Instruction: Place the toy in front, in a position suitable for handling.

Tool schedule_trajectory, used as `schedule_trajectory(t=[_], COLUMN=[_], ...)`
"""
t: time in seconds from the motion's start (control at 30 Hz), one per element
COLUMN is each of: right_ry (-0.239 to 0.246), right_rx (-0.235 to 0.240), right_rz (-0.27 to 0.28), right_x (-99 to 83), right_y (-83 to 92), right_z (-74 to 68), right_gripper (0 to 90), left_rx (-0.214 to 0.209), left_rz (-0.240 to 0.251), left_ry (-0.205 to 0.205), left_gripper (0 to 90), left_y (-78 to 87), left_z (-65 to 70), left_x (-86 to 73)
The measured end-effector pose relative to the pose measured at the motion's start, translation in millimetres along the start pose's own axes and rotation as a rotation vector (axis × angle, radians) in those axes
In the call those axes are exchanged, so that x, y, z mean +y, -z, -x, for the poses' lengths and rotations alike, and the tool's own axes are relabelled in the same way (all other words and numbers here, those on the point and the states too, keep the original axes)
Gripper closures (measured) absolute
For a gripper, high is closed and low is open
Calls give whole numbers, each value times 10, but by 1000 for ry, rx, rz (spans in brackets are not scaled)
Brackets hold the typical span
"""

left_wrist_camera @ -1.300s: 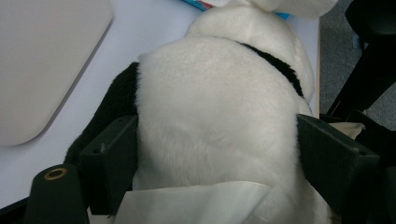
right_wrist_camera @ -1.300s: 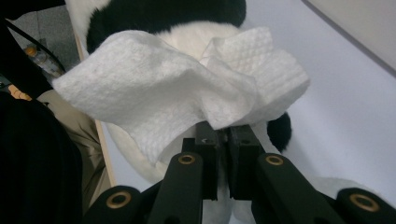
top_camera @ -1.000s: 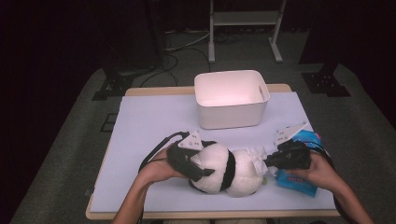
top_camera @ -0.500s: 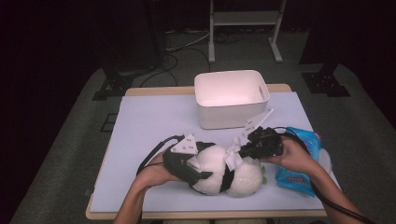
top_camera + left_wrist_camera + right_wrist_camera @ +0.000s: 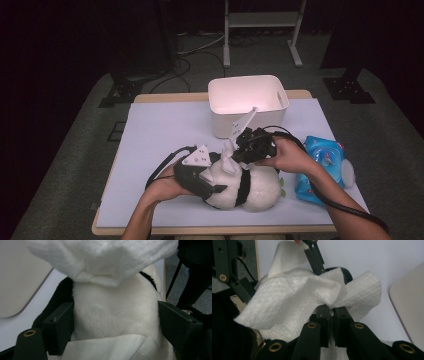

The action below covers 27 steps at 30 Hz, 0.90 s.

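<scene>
Your right gripper (image 5: 331, 312) is clenched on a white wipe (image 5: 294, 297), held just above the plush toy (image 5: 245, 187). Your left gripper (image 5: 116, 322) grasps the toy's white body between its jaws. The toy lies on the surface (image 5: 165, 130), near the white bin (image 5: 247, 102) and a blue pack (image 5: 325, 165).

On the table I count one black-and-white plush toy (image 5: 240, 187), one white wipe (image 5: 294, 297), one white bin (image 5: 247, 102) and one blue packet of wipes (image 5: 325, 167). Two hand-held grippers are at work, the left gripper (image 5: 200, 172) and the right gripper (image 5: 239, 150). Two forearms come in from the near edge.
</scene>
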State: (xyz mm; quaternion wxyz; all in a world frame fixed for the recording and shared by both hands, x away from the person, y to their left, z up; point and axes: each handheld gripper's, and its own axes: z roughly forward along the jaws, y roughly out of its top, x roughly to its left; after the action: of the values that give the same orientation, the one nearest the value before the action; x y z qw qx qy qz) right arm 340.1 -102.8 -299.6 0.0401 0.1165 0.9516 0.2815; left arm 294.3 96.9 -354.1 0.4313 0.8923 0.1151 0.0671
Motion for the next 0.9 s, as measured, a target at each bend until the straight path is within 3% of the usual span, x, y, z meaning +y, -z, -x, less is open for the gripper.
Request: schedule_trajectory(t=[0.13,0.23,0.57,0.9], right_ry=[24,18,-21,-81], right_rx=[9,16,15,14], right_rz=[-6,-7,12,-26], right_x=[109,95,-152,-470], right_y=[-51,-48,31,97], right_z=[19,41,104,161], right_gripper=[838,836,836,836], left_rx=[-4,-9,-14,-23], left_rz=[-3,7,7,-1], left_ry=[0,6,4,2], left_gripper=[178,178,178,178], left_y=[8,4,6,13], left_z=[-6,-10,-21,-53], left_x=[-10,-18,-22,-20])
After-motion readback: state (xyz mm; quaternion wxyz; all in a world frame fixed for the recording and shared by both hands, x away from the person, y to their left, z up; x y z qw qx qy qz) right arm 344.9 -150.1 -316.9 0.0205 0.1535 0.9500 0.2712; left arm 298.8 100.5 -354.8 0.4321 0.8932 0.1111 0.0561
